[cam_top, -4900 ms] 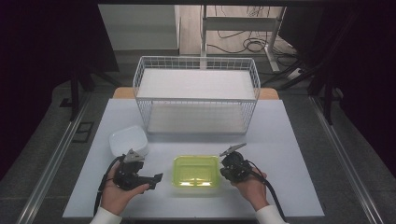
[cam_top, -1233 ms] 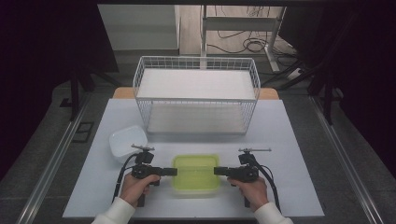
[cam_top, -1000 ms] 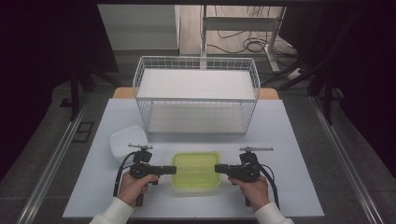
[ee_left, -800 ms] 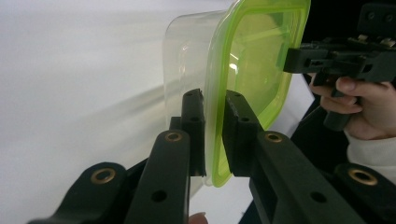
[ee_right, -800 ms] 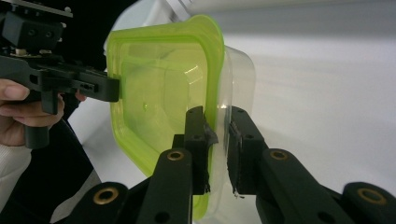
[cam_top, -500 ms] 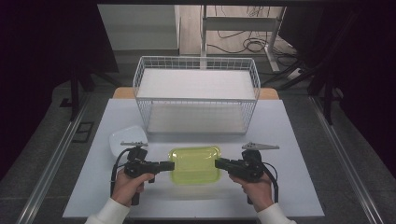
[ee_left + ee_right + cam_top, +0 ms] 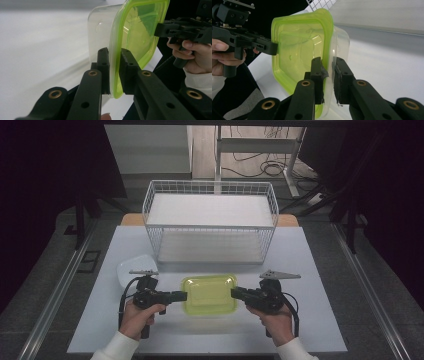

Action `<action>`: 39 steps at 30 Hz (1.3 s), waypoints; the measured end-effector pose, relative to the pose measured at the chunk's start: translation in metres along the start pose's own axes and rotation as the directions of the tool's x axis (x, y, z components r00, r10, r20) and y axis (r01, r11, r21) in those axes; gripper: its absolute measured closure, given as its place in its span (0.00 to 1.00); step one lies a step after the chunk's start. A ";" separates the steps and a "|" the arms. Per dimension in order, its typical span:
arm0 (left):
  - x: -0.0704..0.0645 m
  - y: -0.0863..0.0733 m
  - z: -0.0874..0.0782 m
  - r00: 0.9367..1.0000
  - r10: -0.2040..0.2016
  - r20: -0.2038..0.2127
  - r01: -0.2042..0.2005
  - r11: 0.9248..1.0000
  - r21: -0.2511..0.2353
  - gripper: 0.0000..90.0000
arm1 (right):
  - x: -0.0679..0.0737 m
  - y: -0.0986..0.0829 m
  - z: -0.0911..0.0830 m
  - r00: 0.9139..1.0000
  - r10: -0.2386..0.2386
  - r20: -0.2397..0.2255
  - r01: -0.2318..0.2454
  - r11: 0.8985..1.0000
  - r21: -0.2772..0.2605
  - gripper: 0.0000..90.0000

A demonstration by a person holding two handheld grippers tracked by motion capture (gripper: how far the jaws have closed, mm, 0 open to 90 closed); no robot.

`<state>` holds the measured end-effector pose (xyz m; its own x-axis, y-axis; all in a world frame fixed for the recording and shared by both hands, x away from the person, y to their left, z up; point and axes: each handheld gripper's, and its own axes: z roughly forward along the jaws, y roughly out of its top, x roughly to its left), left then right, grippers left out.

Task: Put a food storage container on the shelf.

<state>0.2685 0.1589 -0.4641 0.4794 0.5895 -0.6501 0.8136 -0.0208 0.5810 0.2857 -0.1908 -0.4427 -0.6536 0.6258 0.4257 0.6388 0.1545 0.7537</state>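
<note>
The left gripper (image 7: 181,295) pinches the left edge of the box (image 7: 209,293). In the left gripper view, its two jaws sit close together, one on each side of the green lid (image 7: 136,37) rim, and both press on it. The right gripper (image 7: 236,293) pinches the right edge of the same box. In the right gripper view its jaws are also nearly closed, with the lid rim and the clear wall squeezed between them. The box hangs between the two grippers, above the table (image 7: 320,270). A white bowl (image 7: 134,268) sits just behind the left gripper. A wire basket (image 7: 210,222) stands farther back, past both grippers. Each gripper is held by a hand (image 7: 136,317).
</note>
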 end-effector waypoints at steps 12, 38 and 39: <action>-0.002 0.017 -0.008 1.000 0.016 -0.009 -0.017 0.999 -0.030 0.89 | -0.001 0.014 0.002 1.000 0.002 -0.016 -0.002 1.000 -0.017 0.87; -0.021 0.083 -0.033 0.997 0.079 -0.010 -0.080 0.991 -0.105 0.89 | 0.006 0.085 -0.010 0.998 -0.060 -0.025 0.057 0.994 -0.097 0.87; -0.021 0.085 -0.033 0.997 0.080 -0.011 -0.081 0.991 -0.107 0.89 | 0.006 0.086 -0.011 0.998 -0.059 -0.024 0.056 0.994 -0.097 0.87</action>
<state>0.3163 0.1711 -0.3847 0.5395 0.5951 -0.5957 0.7319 0.0183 0.6811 0.3323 -0.1818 -0.3697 -0.6997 0.5969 0.3925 0.5588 0.1150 0.8213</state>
